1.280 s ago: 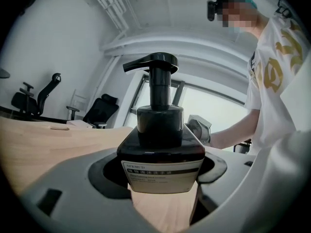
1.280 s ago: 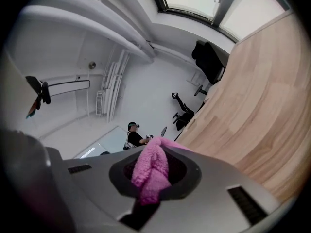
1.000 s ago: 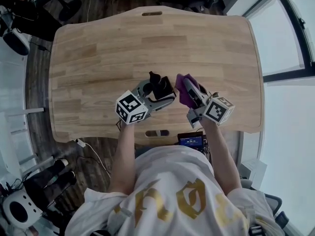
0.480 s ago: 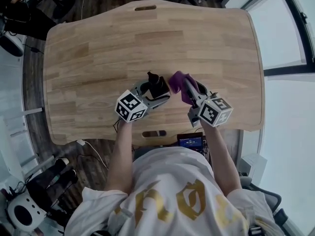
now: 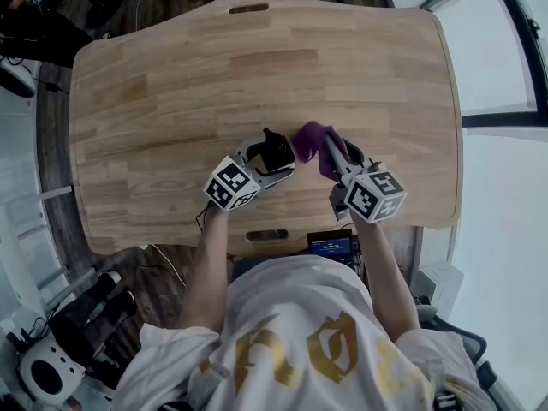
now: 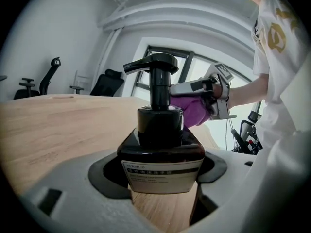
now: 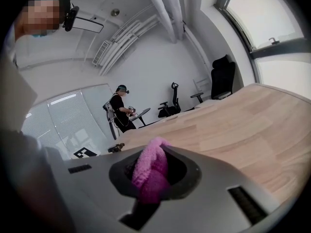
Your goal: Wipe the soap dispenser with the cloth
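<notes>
A dark brown soap dispenser point(image 5: 276, 151) point(image 6: 162, 144) with a black pump stands on the wooden table point(image 5: 171, 75), near its front edge. My left gripper point(image 5: 265, 157) point(image 6: 163, 178) is shut on the bottle's body. My right gripper point(image 5: 324, 151) point(image 7: 148, 188) is shut on a purple cloth point(image 5: 312, 139) point(image 7: 151, 171). In the left gripper view the cloth point(image 6: 194, 109) touches the bottle's right shoulder, just behind the pump neck. The bottle's white label faces the left gripper's camera.
A small device with a blue screen point(image 5: 332, 246) hangs below the table's front edge. Office chairs point(image 7: 222, 76) and a standing person point(image 7: 121, 111) are far off in the room. Windows run along the right side.
Both grippers have shifted slightly; the cloth has closed in leftward until it meets the dispenser. The left gripper keeps hold of the bottle.
</notes>
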The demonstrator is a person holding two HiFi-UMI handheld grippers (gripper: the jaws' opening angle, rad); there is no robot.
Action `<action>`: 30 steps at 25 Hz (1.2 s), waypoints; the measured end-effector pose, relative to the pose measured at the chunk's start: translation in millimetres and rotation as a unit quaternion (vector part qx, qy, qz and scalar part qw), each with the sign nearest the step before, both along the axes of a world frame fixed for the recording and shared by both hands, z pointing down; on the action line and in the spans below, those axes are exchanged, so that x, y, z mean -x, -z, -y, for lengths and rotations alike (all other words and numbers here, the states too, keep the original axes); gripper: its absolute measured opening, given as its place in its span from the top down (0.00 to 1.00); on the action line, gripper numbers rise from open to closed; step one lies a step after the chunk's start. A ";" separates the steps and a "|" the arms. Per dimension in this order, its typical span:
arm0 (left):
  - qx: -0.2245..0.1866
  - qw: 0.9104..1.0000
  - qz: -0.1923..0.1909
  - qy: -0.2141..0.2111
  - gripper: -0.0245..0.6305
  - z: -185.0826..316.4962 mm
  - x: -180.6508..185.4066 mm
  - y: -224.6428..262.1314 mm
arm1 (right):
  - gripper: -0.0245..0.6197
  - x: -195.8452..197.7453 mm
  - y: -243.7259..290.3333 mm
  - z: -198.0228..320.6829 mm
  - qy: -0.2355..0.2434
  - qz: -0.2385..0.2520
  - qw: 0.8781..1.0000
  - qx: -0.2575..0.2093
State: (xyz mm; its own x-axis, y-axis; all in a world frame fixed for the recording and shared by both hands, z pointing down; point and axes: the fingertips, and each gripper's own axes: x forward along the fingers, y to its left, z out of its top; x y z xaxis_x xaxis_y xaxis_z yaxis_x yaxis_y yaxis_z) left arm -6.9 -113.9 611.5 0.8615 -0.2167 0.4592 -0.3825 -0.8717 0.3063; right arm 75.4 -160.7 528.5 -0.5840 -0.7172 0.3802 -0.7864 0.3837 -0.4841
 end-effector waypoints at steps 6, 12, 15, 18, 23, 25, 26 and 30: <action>-0.017 0.999 0.034 -0.011 0.42 1.2 3.0 -10.8 | 0.92 4.8 -5.6 3.8 0.003 0.008 1.000 0.012; -0.031 0.996 0.066 -0.049 0.42 -3.5 -0.7 -18.7 | 0.92 10.9 -11.2 7.9 0.007 0.012 1.000 0.018; -0.025 0.996 0.067 -0.052 0.42 -2.7 -0.5 -19.3 | 0.92 14.0 -12.3 8.4 0.009 0.011 1.000 0.019; -0.010 0.995 0.081 -0.061 0.42 -4.4 1.5 -23.0 | 0.92 16.0 -12.4 7.3 0.012 0.010 1.000 0.022; -0.006 0.988 0.128 -0.087 0.42 -10.7 8.5 -35.0 | 0.92 15.2 -10.9 2.7 0.014 0.010 1.000 0.025; -0.010 0.986 0.141 -0.090 0.42 -11.3 9.5 -34.7 | 0.92 14.9 -10.6 0.9 0.014 0.008 1.000 0.026; -0.013 0.984 0.150 -0.093 0.42 -12.2 10.3 -35.4 | 0.92 14.7 -10.6 -0.1 0.015 0.007 1.000 0.027; -0.032 0.974 0.191 -0.118 0.42 -14.9 13.1 -40.5 | 0.92 14.1 -10.9 -2.6 0.014 0.005 0.999 0.028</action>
State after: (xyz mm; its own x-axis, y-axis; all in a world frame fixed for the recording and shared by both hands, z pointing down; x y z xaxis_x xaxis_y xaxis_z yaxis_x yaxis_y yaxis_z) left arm -20.0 -98.9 652.0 0.6598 -0.0728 0.7479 -0.2451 -0.9617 0.1226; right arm 61.3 -158.2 539.5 -0.6080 -0.6779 0.4133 -0.7702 0.3774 -0.5141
